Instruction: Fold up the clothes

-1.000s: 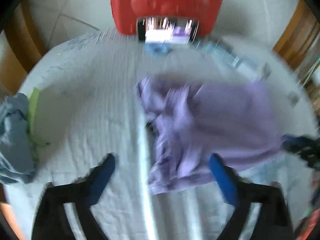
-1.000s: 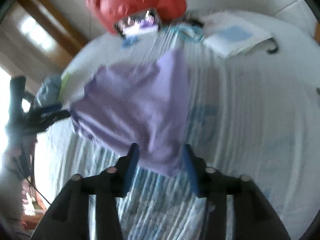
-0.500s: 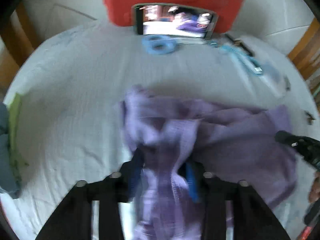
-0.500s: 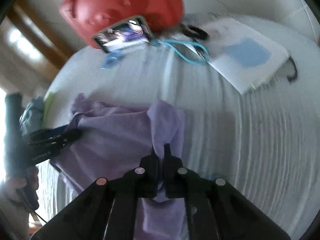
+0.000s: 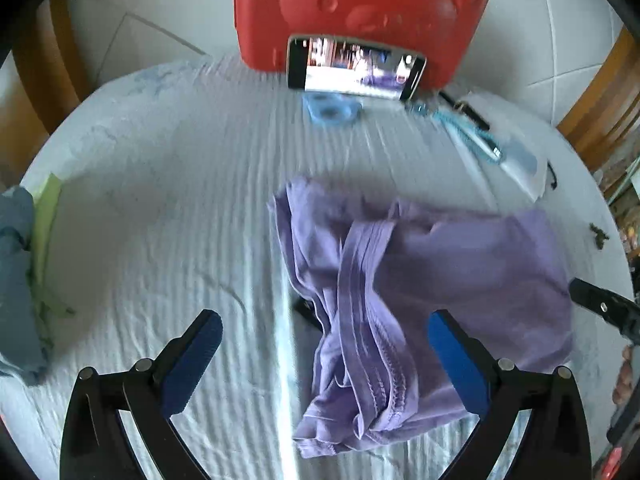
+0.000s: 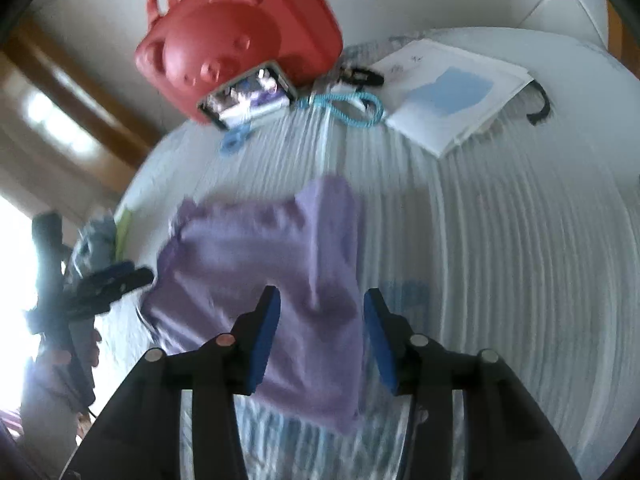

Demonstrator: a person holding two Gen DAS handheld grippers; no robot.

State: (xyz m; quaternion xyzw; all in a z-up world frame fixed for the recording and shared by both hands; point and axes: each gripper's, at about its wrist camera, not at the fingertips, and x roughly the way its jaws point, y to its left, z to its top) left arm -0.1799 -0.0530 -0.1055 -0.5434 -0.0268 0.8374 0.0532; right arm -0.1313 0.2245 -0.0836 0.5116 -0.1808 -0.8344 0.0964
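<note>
A lilac garment lies crumpled on the white striped tablecloth, its bunched seams pointing toward the camera. My left gripper is open, its blue pads wide apart either side of the garment's near end and holding nothing. In the right wrist view the same garment lies flat ahead. My right gripper is open just above its near edge, with cloth showing between the pads. The left gripper appears at the garment's left side, held by a hand.
A red bear-shaped case stands at the table's far edge with a phone leaning on it. A blue ring, teal cord and white booklet lie nearby. Blue-grey and green clothes are piled at the left.
Half a second ago both grippers were shut on the lilac garment. Both have opened and drawn back, and the garment now lies loose on the table.
</note>
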